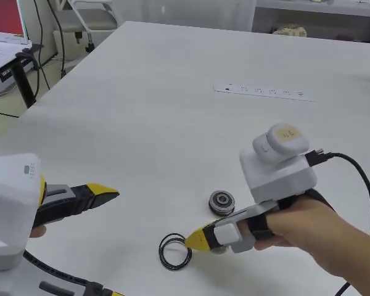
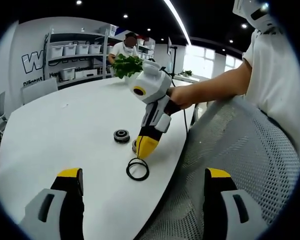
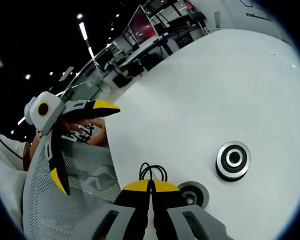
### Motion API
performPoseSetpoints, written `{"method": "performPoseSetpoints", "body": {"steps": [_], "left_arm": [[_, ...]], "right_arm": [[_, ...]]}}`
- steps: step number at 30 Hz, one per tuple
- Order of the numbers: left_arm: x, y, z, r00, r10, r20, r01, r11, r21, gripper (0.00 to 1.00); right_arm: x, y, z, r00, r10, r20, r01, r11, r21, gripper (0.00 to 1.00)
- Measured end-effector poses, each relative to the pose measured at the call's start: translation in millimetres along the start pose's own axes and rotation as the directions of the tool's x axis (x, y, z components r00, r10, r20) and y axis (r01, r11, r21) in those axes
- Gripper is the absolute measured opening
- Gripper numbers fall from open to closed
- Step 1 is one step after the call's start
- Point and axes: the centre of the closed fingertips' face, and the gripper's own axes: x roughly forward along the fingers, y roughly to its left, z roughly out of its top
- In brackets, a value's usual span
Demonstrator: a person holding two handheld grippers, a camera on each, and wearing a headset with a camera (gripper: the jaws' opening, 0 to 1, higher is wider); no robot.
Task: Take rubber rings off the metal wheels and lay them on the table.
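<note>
Two thin black rubber rings (image 1: 174, 251) lie overlapped on the white table (image 1: 142, 123) near its front edge. My right gripper (image 1: 196, 240) is shut with its yellow tips at those rings, and a black loop (image 3: 152, 172) comes out from between the tips. One metal wheel (image 1: 222, 201) stands free just beyond the gripper. A second wheel (image 3: 193, 192) sits close against its right jaw. My left gripper (image 1: 111, 243) hovers open to the left, holding nothing. From the left gripper view, the rings (image 2: 138, 170) lie under the right gripper (image 2: 147, 145).
A white power strip (image 1: 262, 91) lies further back on the table. A laptop (image 1: 3, 37) sits on a side desk at the far left. A mesh chair (image 2: 230, 150) is beside the table's near edge. Shelves and a person stand far behind.
</note>
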Motion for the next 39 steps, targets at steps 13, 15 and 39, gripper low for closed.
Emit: {"method": "performPoseSetpoints", "body": {"steps": [13, 15, 39], "left_arm": [[-0.5, 1.0, -1.5, 0.9999, 0.008, -0.008, -0.008, 1.0, 0.0, 0.99], [-0.7, 1.8, -2.7, 0.9998, 0.012, -0.015, -0.012, 1.0, 0.0, 0.99], [-0.1, 0.5, -4.2, 0.9997, 0.004, -0.025, -0.004, 1.0, 0.002, 0.99]], "right_arm": [[1.0, -3.0, -2.8, 0.9997, -0.018, -0.013, 0.018, 1.0, -0.009, 0.0], [1.0, -3.6, -2.5, 0.9996, -0.024, -0.013, 0.023, 1.0, -0.016, 0.0], [3.1, -4.9, -5.8, 0.9947, -0.089, -0.053, 0.08, 0.986, -0.144, 0.0]]}}
